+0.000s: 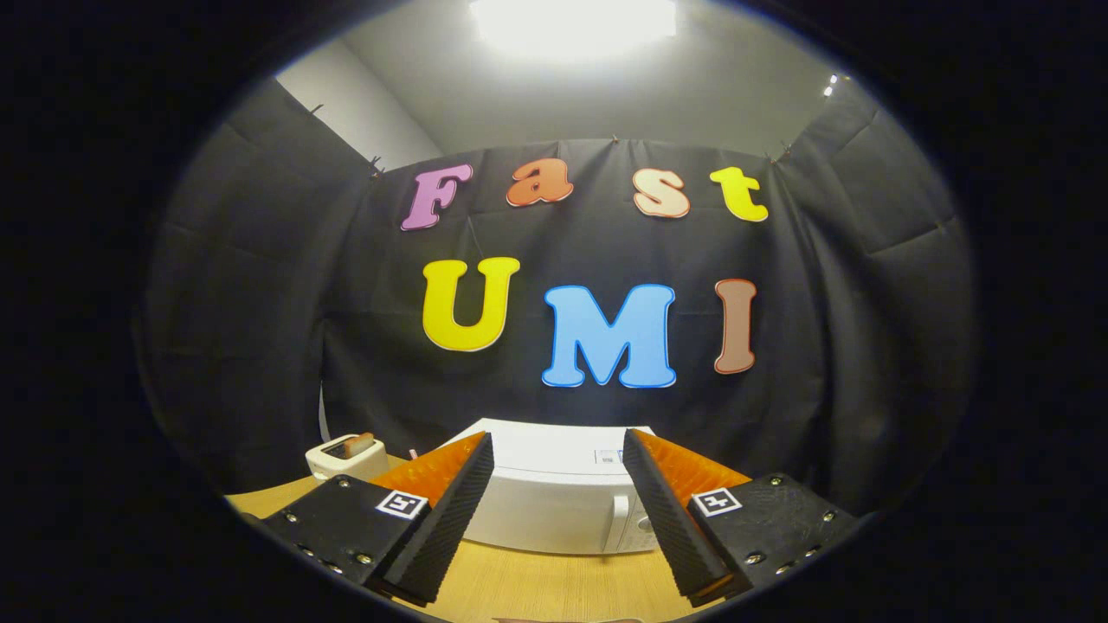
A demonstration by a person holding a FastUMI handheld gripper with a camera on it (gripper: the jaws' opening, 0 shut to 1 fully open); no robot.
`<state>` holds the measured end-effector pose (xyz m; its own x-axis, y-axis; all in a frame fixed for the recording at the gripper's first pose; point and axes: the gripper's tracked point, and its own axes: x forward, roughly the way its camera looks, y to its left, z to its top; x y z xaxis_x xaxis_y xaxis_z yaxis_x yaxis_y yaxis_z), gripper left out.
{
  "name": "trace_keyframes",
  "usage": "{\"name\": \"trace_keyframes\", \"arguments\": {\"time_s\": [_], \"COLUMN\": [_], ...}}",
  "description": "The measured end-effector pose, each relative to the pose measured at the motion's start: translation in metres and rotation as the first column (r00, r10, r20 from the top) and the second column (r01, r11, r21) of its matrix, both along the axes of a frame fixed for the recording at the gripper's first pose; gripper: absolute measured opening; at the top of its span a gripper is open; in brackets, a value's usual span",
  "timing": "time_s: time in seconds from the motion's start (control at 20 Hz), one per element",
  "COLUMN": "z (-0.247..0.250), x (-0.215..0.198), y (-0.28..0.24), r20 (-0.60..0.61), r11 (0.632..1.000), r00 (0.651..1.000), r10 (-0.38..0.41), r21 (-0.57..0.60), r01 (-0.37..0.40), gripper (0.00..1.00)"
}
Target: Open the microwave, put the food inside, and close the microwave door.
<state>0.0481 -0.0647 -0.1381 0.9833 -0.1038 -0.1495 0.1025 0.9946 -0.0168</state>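
We are holding the gripper (558,450) above the wooden table (537,588), jaws spread wide and gripping nothing. The microwave (554,502) is sitting just beyond the fingers, framed between them, its door closed. We are judging it a rigid, heavy box — unlikely to slide — with a smooth door best taken at the vertical handle (616,523) beside its control panel. A toaster (346,456) is standing on the table off the microwave's left side, near its back corner. Bare table is lying in front of the microwave — room for the door's swing.
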Motion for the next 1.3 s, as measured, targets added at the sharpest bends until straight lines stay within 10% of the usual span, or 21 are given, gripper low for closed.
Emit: {"name": "trace_keyframes", "arguments": {"time_s": [1.3], "z": [-0.247], "x": [0.104], "y": [-0.098], "r20": [-0.137], "r11": [0.994], "r00": [0.986], "r10": [-0.099], "r21": [0.036], "r01": [0.105], "gripper": [0.96]}}
